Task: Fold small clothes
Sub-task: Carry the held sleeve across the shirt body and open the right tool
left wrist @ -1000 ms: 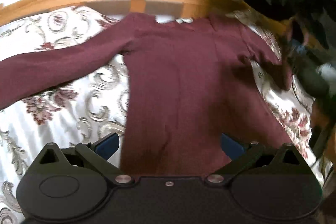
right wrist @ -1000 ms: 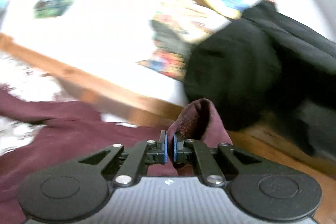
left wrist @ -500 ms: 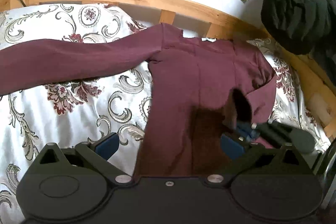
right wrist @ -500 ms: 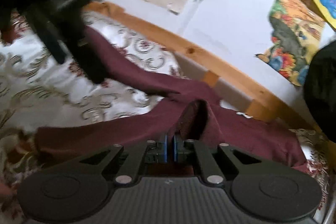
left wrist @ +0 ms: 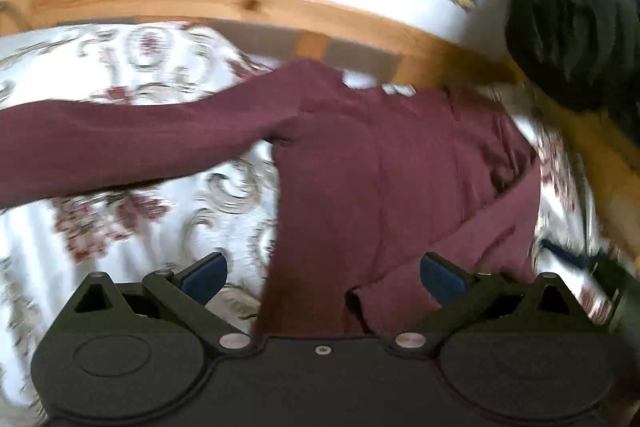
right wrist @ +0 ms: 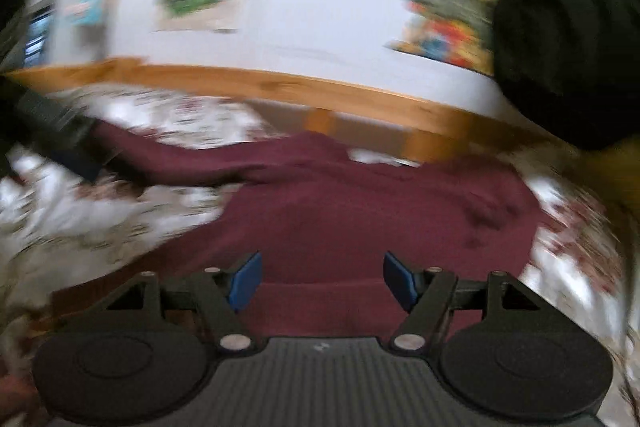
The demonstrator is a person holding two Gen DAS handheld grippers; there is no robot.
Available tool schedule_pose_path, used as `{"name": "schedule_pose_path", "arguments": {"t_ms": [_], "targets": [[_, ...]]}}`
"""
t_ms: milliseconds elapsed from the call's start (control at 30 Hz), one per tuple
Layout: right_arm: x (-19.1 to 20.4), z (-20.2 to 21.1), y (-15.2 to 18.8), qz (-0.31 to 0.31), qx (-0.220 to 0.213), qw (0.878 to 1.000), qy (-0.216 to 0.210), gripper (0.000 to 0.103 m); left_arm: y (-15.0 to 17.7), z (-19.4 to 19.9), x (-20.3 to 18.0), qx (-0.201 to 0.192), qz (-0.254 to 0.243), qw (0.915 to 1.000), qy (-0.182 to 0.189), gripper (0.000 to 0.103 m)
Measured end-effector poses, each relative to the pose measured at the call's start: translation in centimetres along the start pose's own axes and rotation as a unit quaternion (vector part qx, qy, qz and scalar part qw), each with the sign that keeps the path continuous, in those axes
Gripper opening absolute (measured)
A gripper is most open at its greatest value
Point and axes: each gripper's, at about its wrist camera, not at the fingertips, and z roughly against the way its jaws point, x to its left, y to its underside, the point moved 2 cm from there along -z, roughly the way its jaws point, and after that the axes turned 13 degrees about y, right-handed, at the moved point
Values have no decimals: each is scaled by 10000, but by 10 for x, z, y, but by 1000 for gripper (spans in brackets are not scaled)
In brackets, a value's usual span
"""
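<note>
Right gripper [right wrist: 320, 281], jaws just opened, holds nothing: one sleeve [left wrist: 460, 239] folded across the maroon top [left wrist: 360, 167], upper-left sleeve [left wrist: 120, 143] remains.

Both wrist views look slightly downward from close above the bed [left wrist: 120, 227], facing its wooden rail [right wrist: 280, 87], sharing the maroon top [left wrist: 380, 167].

Both shots are pretty smeary with motion blur, the right wrist worse; soft daylight, white wall [right wrist: 320, 7] blown out, fisheye-bent edges.
</note>
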Motion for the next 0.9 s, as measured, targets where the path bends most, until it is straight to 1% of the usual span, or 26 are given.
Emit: {"name": "schedule_pose_path", "arguments": {"t_ms": [67, 133, 200, 267, 300, 333, 400, 467, 500, 533, 567, 600, 700, 733, 800, 833, 900], "targets": [[-28, -16, -1, -155, 157, 9987, 457, 72, 3, -21, -8, 262, -348, 9990, 63, 102], [-60, -36, -6, -381, 330, 9952, 835, 72, 8, -38, -14, 469, -719, 9963, 105, 102], [-98, -57, -12, -835, 466, 9901, 1024, 71, 14, -53, -18, 610, -1054, 9925, 91, 102], [-131, -82, -18, -1146, 664, 9850, 1101, 64, 17, -66, -19, 672, -1294, 9893, -12, 102], [-143, -94, -21, -1229, 749, 9838, 1068, 58, 19, -70, -18, 688, -1347, 9885, -65, 102], [-152, -104, -23, -1313, 803, 9829, 1011, 55, 20, -75, -17, 721, -1367, 9879, -97, 102], [-169, -129, -24, -1538, 1034, 9793, 810, 55, 20, -84, -13, 828, -1337, 9875, -142, 102], [-182, -154, -22, -1885, 1371, 9707, 589, 54, 19, -90, -9, 868, -1272, 9879, -157, 102], [-186, -162, -21, -2074, 1454, 9661, 500, 48, 19, -92, -7, 878, -1235, 9883, -146, 102], [-190, -168, -22, -2226, 1469, 9629, 407, 34, 18, -94, -6, 884, -1210, 9886, -133, 102], [-189, -170, -24, -2271, 1442, 9625, 352, 22, 18, -96, -5, 887, -1194, 9888, -113, 102], [-188, -170, -28, -2212, 1383, 9647, 370, 9, 18, -98, -5, 883, -1192, 9889, -103, 102], [-173, -155, -48, -1590, 909, 9771, 1082, 7, 17, -104, -6, 854, -1237, 9886, -81, 102], [-167, -148, -55, -1353, 712, 9792, 1336, 7, 16, -106, -7, 854, -1256, 9884, -72, 102], [-157, -142, -68, -834, 426, 9784, 1842, 7, 14, -112, -11, 876, -1314, 9874, -93, 102], [-152, -143, -72, -525, 342, 9764, 2066, 7, 15, -115, -13, 899, -1340, 9868, -128, 102], [-146, -155, -73, -194, 479, 9760, 2117, 7, 15, -122, -16, 991, -1387, 9852, -164, 102]]}}
